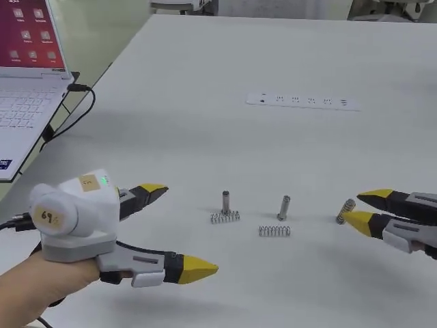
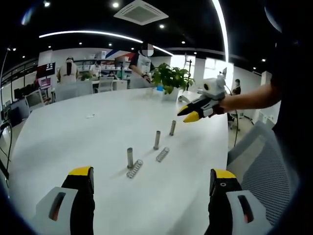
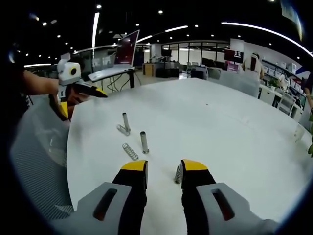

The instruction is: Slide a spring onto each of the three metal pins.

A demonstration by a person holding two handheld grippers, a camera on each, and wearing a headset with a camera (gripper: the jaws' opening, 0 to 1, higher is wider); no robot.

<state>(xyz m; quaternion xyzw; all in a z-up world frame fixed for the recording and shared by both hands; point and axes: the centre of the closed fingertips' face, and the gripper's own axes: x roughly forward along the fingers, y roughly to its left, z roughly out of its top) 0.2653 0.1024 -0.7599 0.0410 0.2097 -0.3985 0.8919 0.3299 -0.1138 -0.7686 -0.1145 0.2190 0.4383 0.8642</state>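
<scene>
Head view, read left to right: an open laptop [image 1: 24, 75] sits at the upper left of the white workbench [image 1: 171, 123]. The left gripper [image 1: 188, 228] is at the lower left with its jaws spread wide and nothing between them.

At centre stand two bare metal pins, the left pin [image 1: 226, 201] and the middle pin [image 1: 285, 207]. Each has a loose spring lying just beside its foot: one spring [image 1: 225, 217] touches or nearly touches the left pin, and the other spring [image 1: 274, 231] lies just below the middle pin. A power strip [image 1: 302, 101] lies well behind them.

At the right edge, the right gripper [image 1: 354, 206] has its jaws narrow. The third pin [image 1: 347, 210], which appears already coiled with a spring, stands at the tips. The right gripper view shows it against one tip with a gap on the other side, so it is judged not clamped.

Count: three pins and three springs, one apparently fitted and two loose.

Judgement: one pin looks served and two remain. For a clean fit, a loose spring should be pinched lightly near one end, so that it is not crushed, and turned upright in line with the pin. It should be lowered straight while the other gripper steadies the pin, which looks easy to topple.
</scene>
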